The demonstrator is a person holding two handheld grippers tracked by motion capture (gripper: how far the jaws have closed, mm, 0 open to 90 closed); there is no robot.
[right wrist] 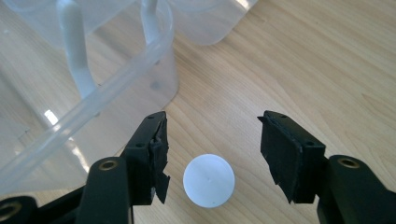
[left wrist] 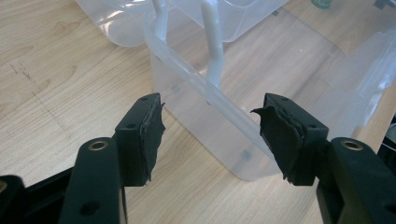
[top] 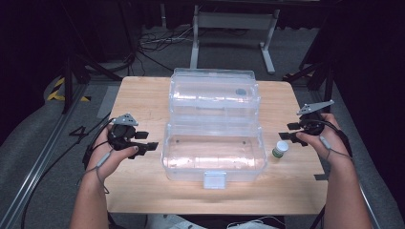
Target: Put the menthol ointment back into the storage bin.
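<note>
White-capped small green bottle (right wrist: 208, 179) stands on the wooden table (right wrist: 299, 60) between the right gripper's (right wrist: 212, 156) spread jaws, untouched; the left gripper's (left wrist: 210, 135) jaws gape beside the clear plastic box (left wrist: 224, 116).

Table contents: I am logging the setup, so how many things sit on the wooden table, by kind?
Clear plastic hinged storage box, lid open: 1
Small green bottle with a white cap: 1
Total: 2
</note>
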